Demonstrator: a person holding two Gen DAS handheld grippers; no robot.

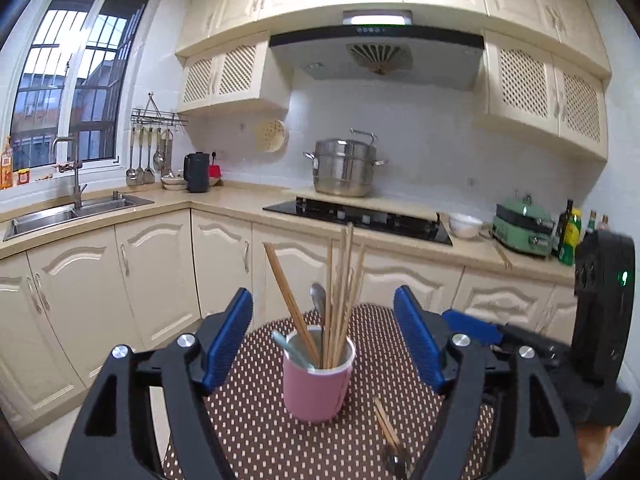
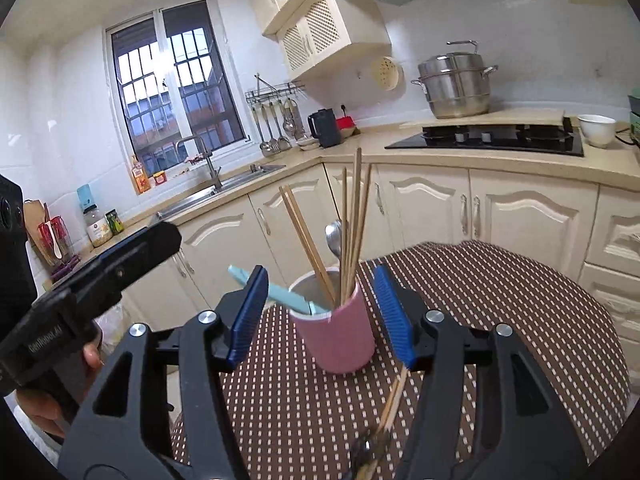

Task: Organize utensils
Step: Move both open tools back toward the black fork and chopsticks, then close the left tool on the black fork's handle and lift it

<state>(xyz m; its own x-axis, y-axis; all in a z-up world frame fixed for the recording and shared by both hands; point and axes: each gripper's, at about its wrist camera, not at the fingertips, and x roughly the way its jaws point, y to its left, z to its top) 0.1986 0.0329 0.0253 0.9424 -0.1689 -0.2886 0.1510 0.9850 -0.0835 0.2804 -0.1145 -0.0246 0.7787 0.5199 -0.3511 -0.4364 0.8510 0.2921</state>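
Observation:
A pink cup (image 1: 318, 386) stands upright on a round table with a brown dotted cloth (image 1: 256, 432). It holds several wooden chopsticks (image 1: 340, 304), a metal spoon (image 1: 319, 296) and a light blue utensil (image 1: 290, 350). My left gripper (image 1: 323, 332) is open and empty, its blue pads either side of the cup, a little short of it. A loose pair of chopsticks (image 1: 386, 426) and a metal utensil (image 1: 396, 464) lie on the cloth in front of the cup. In the right wrist view the cup (image 2: 336, 334) sits between the open, empty right gripper (image 2: 322, 316), with the loose chopsticks (image 2: 394, 402) below.
Cream kitchen cabinets (image 1: 156, 272) and a counter run behind the table, with a sink (image 1: 76, 210), a black hob (image 1: 360, 220) and a steel pot (image 1: 344, 168). The left gripper's body (image 2: 100, 280) shows at the left of the right wrist view.

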